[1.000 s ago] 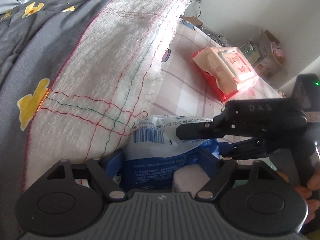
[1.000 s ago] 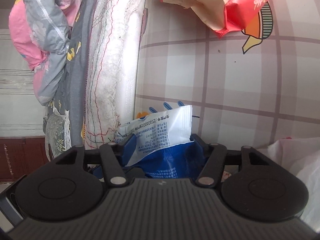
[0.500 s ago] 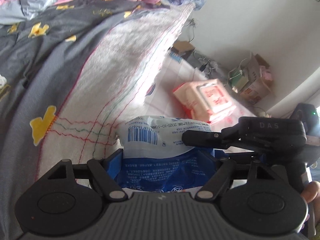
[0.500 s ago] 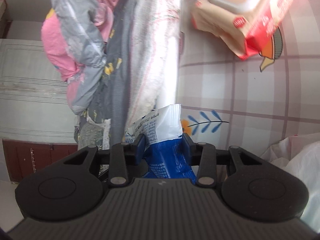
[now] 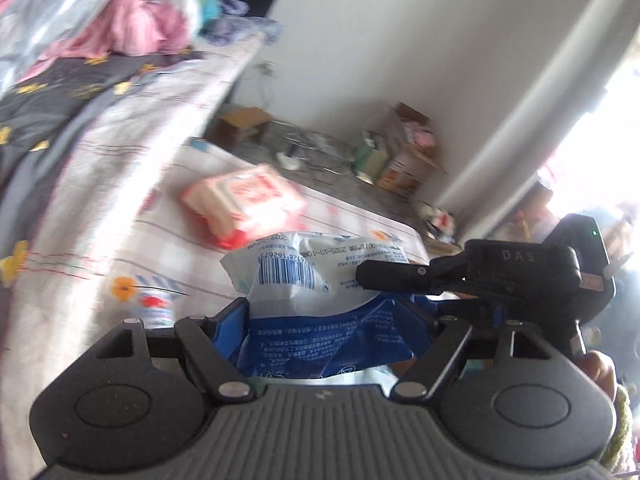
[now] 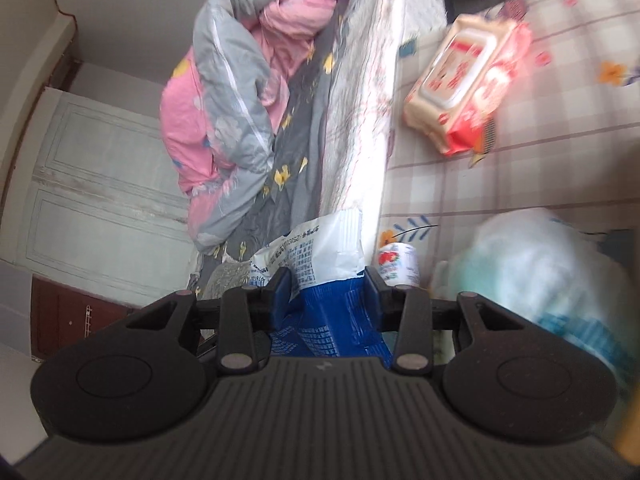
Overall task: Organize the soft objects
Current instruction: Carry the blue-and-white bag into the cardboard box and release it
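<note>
A soft blue and white pack (image 5: pixel 320 300) hangs in the air above the checked mat, held from two sides. My left gripper (image 5: pixel 326 320) is shut on its wide blue body, the blue pads pressing both flanks. My right gripper (image 6: pixel 327 292) is shut on the pack's (image 6: pixel 316 256) crimped white end; in the left wrist view its black body (image 5: pixel 500 276) reaches in from the right. A red and cream wipes pack (image 5: pixel 244 196) (image 6: pixel 464 80) lies further out on the mat. A small roll with a red print (image 6: pixel 398 266) (image 5: pixel 154 306) stands just below the held pack.
A bed with a white quilted cover (image 6: pixel 360 128) and a bunched pink and grey duvet (image 6: pixel 224 100) runs along the mat's left side. A large white and teal soft pack (image 6: pixel 540 280) lies at the right. Cardboard boxes (image 5: pixel 404 160) and cables sit against the far wall.
Both grippers have risen with the blue and white pack, lifting it off the mat. The right jaws have narrowed onto its end. The wipes pack now looks farther away.
</note>
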`<state>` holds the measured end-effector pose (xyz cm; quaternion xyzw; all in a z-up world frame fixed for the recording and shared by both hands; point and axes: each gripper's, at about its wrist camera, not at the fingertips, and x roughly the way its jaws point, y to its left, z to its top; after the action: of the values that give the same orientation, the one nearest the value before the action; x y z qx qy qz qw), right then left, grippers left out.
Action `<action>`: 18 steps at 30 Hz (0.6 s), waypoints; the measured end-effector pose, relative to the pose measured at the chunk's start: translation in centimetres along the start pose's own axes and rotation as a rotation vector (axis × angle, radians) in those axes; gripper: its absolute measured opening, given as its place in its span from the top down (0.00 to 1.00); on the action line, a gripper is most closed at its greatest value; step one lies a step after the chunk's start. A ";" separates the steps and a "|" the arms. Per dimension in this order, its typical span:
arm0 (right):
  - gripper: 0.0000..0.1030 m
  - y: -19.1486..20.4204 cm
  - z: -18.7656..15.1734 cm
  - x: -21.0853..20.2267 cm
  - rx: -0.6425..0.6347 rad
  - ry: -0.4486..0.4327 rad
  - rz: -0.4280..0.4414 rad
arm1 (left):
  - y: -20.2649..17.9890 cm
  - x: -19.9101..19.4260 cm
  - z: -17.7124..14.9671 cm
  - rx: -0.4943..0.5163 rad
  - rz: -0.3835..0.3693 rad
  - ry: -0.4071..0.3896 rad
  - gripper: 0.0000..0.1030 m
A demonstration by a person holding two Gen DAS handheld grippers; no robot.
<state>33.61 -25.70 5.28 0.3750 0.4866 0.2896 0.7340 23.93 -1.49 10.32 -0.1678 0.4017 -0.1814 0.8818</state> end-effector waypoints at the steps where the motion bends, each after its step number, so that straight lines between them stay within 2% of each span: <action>1: 0.64 -0.5 -0.5 -2.0 -0.003 -0.021 -0.008 | -1.4 0.3 -0.5 0.017 -0.023 0.012 0.24; 5: 0.64 -2.9 -2.6 -9.7 -0.009 -0.095 -0.057 | -6.9 2.4 -3.1 0.091 -0.112 0.075 0.24; 11: 0.64 -9.5 -5.2 -19.0 0.045 -0.150 -0.105 | -13.5 6.3 -7.5 0.181 -0.204 0.184 0.23; 14: 0.63 -13.2 -5.9 -21.3 0.078 -0.141 -0.121 | -15.5 8.7 -9.7 0.208 -0.220 0.255 0.24; 18: 0.62 -17.4 -4.7 -21.4 0.060 -0.094 -0.171 | -16.5 11.3 -12.5 0.241 -0.217 0.355 0.29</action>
<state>22.66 -50.93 0.26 0.3671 0.4902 0.1930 0.7666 18.20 -22.96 2.53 -0.0689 0.5052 -0.3486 0.7864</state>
